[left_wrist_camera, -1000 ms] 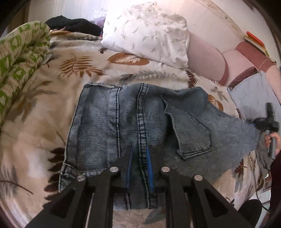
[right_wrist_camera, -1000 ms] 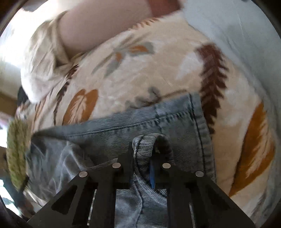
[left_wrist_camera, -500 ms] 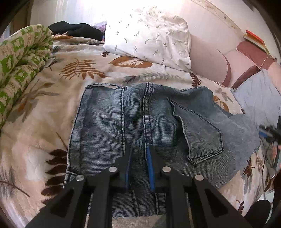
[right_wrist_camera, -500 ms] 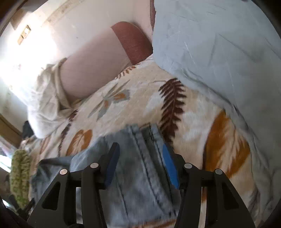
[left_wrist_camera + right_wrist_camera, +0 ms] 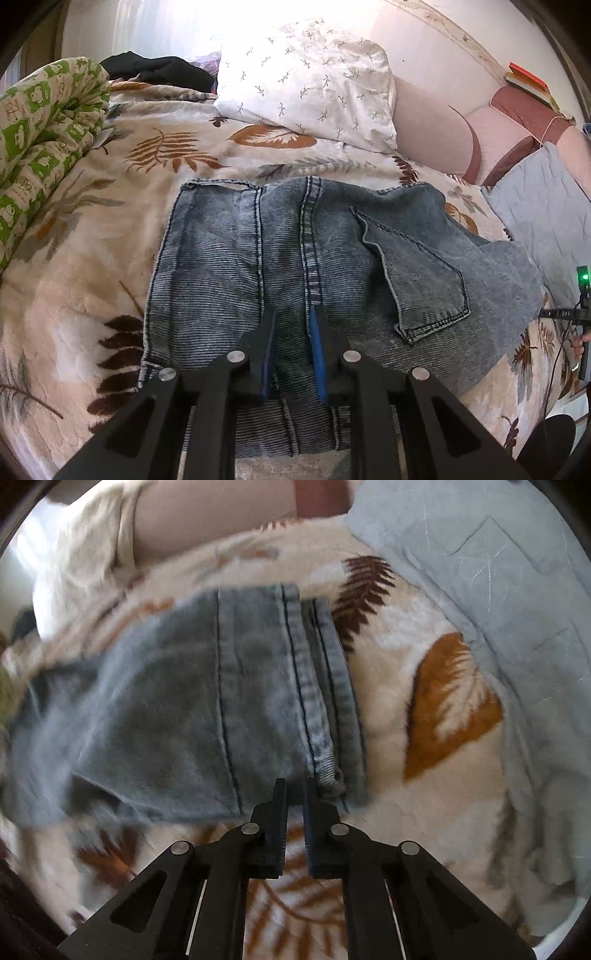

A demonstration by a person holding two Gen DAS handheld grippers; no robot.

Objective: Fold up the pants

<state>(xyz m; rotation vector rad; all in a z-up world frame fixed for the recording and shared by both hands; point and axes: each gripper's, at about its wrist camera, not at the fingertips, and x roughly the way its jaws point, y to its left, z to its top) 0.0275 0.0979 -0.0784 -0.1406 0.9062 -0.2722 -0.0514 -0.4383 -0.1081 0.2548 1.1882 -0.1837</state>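
Blue denim pants (image 5: 295, 266) lie folded on the leaf-print blanket (image 5: 74, 295), back pocket up. My left gripper (image 5: 293, 321) hovers over the near part of the pants, its jaws a little apart with denim showing between them; no fabric is lifted. In the right wrist view the pants' hem end (image 5: 221, 701) lies flat on the blanket. My right gripper (image 5: 295, 794) sits at the near edge of that hem, jaws narrowly apart and holding nothing. The right gripper also shows in the left wrist view (image 5: 581, 314) at the far right.
A white pillow (image 5: 310, 77) and pink cushions (image 5: 436, 129) lie at the bed's head. A green patterned quilt (image 5: 40, 140) is bunched at left. A grey-blue quilted cover (image 5: 498, 590) lies right of the pants. Dark clothes (image 5: 159, 70) sit at the back.
My right gripper let go of the pants' hem a second ago, opened wide, then narrowed and dropped back to the hem's edge. The pants settled flat. The left gripper pulled back slightly.
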